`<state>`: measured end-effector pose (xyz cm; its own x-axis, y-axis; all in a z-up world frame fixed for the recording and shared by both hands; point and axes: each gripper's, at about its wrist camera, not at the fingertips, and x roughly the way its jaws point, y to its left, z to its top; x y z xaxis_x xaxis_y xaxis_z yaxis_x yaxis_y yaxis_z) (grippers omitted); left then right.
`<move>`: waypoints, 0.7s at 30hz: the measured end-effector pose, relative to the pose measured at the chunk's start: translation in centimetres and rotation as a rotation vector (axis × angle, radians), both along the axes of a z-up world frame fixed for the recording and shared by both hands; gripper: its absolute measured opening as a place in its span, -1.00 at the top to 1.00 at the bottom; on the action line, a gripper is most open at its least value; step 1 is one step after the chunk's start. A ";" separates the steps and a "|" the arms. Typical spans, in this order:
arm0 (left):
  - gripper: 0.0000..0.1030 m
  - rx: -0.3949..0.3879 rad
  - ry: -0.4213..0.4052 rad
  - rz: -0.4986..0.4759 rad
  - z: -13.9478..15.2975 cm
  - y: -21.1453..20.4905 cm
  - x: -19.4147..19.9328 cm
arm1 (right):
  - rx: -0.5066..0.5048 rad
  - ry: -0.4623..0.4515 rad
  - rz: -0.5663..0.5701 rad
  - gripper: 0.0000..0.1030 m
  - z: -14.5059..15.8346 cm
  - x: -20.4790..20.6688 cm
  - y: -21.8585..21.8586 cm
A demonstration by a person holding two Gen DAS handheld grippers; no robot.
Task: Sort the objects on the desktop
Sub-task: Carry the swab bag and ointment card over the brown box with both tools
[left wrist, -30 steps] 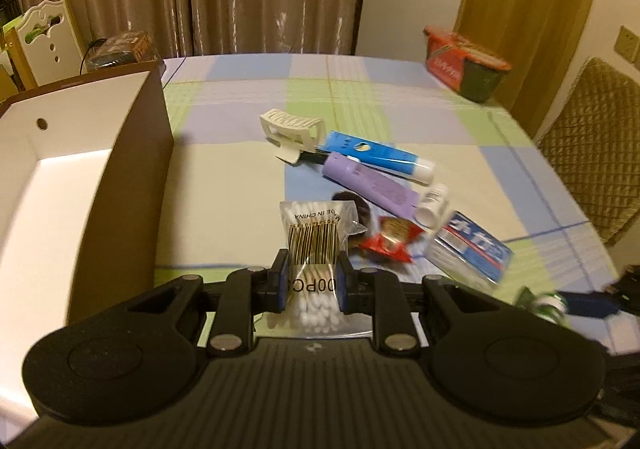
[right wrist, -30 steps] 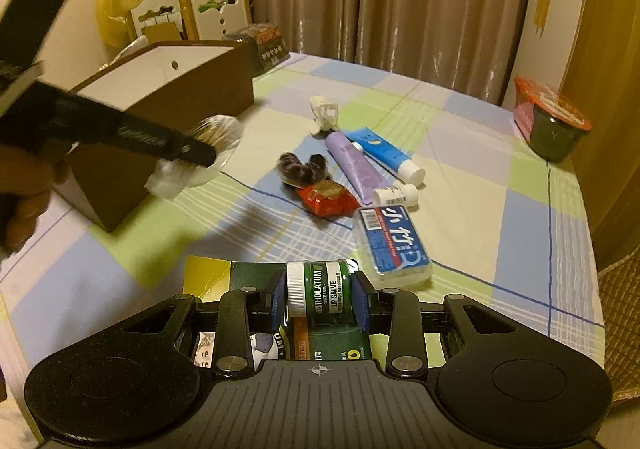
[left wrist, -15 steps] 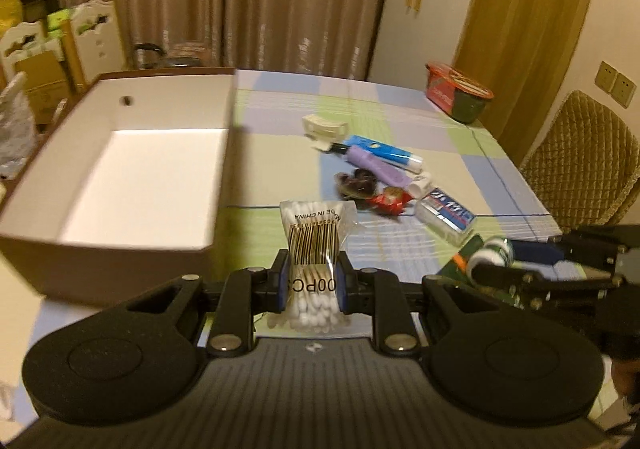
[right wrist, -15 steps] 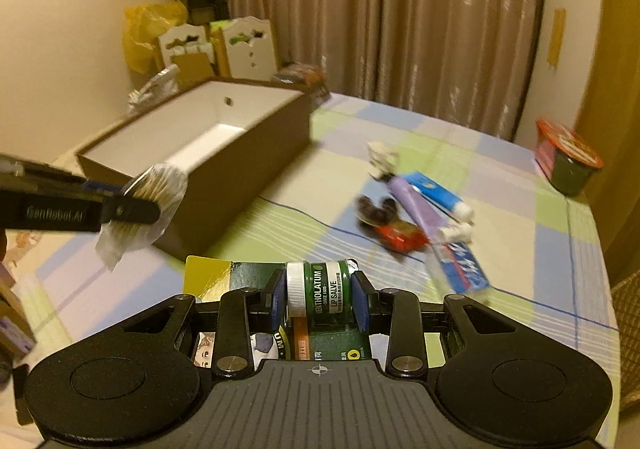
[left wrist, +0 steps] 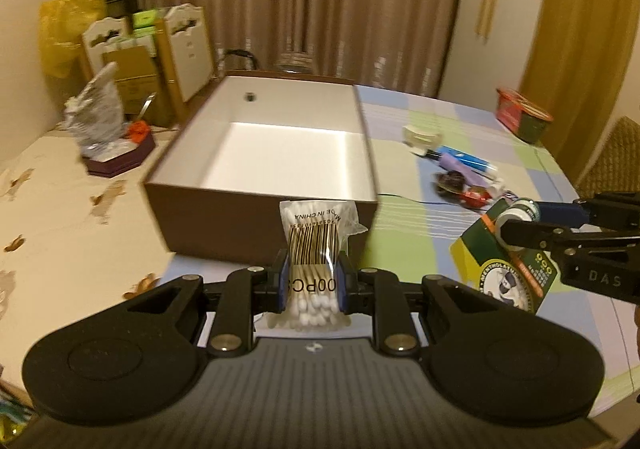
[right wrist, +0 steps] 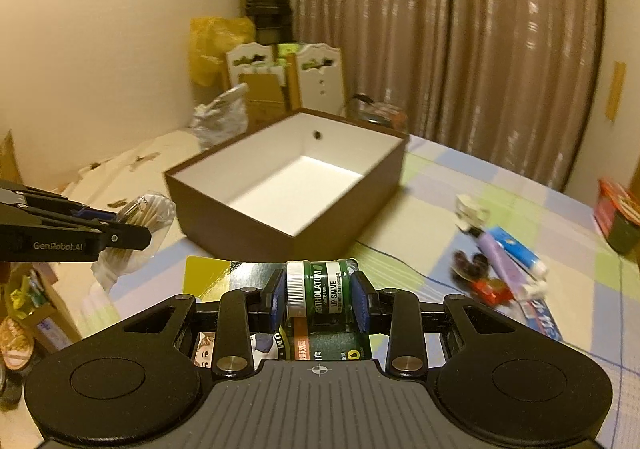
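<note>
Between the left gripper's [left wrist: 313, 283] blue pads, a swab bag [left wrist: 318, 245] is being pinched across its lower half, hanging in the air just short of the brown box's [left wrist: 256, 225] near wall. Its long axis is running straight ahead along the fingers, the barcode end pointing toward the box and the cotton tips bunching back toward the camera. It is looking light and soft, the film slippery and crinkly, so gripping across the bundled sticks, as is happening now, is probably holding better than gripping loose film. Off to the side, the right gripper [right wrist: 319, 297] is clamping a salve card [right wrist: 320, 289] by the small green jar on its front; the jar's axis is lying crosswise between the pads, white cap toward the left pad, and the flat card is reaching forward, yellow corner to the left. That jar is seeming rigid and smooth, a firmer hold than the thin card, which would likely flex. Both are hovering above the table [right wrist: 420, 189], outside the box, whose white floor is showing bare. Tubes [right wrist: 508, 249] and other small items are lying clustered well to the right.
</note>
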<state>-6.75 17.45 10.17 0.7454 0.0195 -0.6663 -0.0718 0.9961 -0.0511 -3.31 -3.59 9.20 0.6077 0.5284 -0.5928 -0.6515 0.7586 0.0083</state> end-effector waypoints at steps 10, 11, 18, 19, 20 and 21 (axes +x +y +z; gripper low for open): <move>0.64 -0.008 0.017 0.132 0.4 2.2 -2.4 | -0.003 0.009 0.111 0.35 -0.3 1.3 1.6; 0.64 -0.006 0.024 0.138 0.3 2.2 -2.5 | -0.003 0.018 0.113 0.35 -0.6 1.4 1.5; 0.64 0.003 0.071 0.169 -0.6 1.8 -3.2 | 0.005 0.060 0.134 0.35 -1.7 1.7 1.2; 0.64 0.006 0.075 0.172 -0.6 1.7 -3.2 | 0.008 0.061 0.136 0.35 -1.7 1.7 1.1; 0.64 0.008 0.077 0.176 -0.6 1.7 -3.2 | 0.010 0.061 0.138 0.35 -1.7 1.7 1.1; 0.64 0.009 0.078 0.179 -0.5 1.7 -3.2 | 0.012 0.060 0.141 0.35 -1.7 1.8 1.1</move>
